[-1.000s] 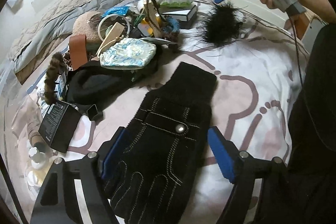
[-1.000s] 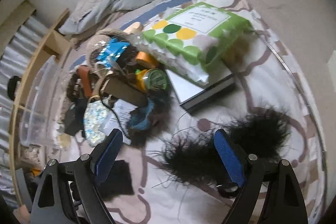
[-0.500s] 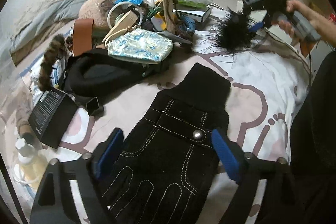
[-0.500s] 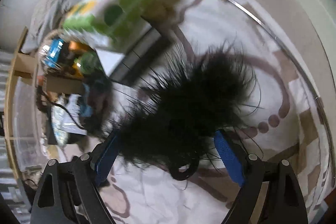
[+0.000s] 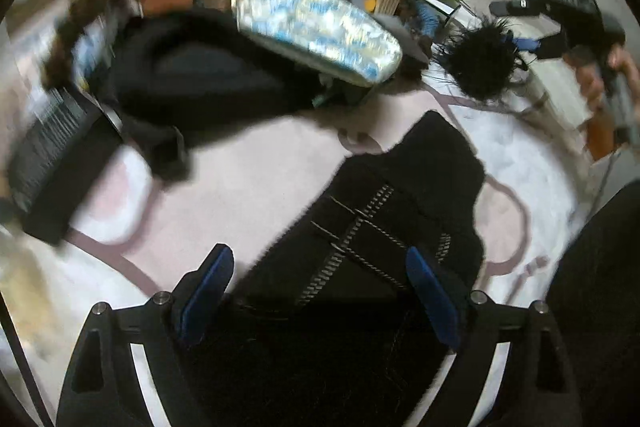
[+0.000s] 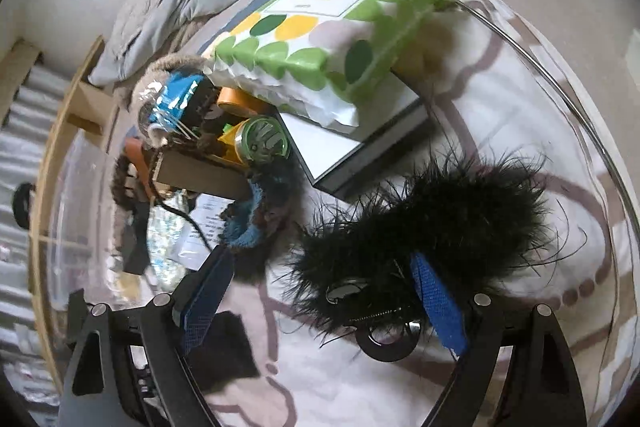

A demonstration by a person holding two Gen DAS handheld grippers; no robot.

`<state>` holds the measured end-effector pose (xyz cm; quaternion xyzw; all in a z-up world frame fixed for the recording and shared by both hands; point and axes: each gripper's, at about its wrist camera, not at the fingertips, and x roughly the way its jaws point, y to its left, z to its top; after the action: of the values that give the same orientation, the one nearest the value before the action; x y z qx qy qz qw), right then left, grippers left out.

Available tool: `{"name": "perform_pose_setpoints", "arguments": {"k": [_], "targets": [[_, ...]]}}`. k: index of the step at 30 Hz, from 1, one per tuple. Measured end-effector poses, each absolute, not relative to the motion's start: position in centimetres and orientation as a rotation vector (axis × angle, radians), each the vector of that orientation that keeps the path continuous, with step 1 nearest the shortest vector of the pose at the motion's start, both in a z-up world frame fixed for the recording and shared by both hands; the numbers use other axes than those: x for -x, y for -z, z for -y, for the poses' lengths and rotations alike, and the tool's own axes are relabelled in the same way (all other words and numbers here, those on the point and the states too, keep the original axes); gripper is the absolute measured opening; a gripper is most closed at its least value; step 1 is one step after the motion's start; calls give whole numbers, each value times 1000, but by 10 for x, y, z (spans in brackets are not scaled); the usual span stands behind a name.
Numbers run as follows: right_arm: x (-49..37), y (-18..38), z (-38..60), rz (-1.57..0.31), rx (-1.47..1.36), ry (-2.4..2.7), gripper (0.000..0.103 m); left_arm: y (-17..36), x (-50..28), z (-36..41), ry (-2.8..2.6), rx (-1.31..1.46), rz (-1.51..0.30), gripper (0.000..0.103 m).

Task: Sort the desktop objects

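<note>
A black stitched glove [image 5: 372,251] lies flat on the patterned bedsheet. My left gripper [image 5: 320,291] is open and low over it, with the glove between the blue pads. A black feathery hair clip [image 6: 432,227] lies on the sheet in the right wrist view. My right gripper [image 6: 320,299] is open, with the feathers and the clip's metal spring between its pads. The same clip [image 5: 480,63] and the right gripper [image 5: 560,11] show at the upper right of the left wrist view.
A heap of objects lies beyond: a green dotted tissue pack [image 6: 320,39] on a flat box [image 6: 360,147], a shiny blue-white pouch [image 5: 316,31], a black hat [image 5: 192,75], a black carton [image 5: 52,155], a green-lidded jar [image 6: 262,143], tape rolls and a brown strap.
My left gripper has dropped lower and swung over the glove; its view is blurred. My right gripper has pulled back from the feathery clip and tilted, so the heap is in view again.
</note>
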<state>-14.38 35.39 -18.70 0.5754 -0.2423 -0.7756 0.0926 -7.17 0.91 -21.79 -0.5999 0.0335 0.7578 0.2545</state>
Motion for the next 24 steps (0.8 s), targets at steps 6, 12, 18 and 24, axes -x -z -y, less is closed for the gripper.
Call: {"name": "perform_pose_setpoints", "arguments": {"k": [6, 12, 18, 24], "targets": [[151, 188, -357, 740, -1686, 2319, 89, 217, 58, -14, -1958, 1633, -98, 89], [149, 182, -362, 792, -1643, 2348, 89, 211, 36, -27, -1960, 1586, -318, 92], [147, 174, -355, 710, -1639, 2377, 89, 208, 27, -45, -1937, 1556, -530, 103], [142, 168, -350, 635, -1626, 2394, 89, 202, 19, -62, -1912, 1483, -683, 103]]}}
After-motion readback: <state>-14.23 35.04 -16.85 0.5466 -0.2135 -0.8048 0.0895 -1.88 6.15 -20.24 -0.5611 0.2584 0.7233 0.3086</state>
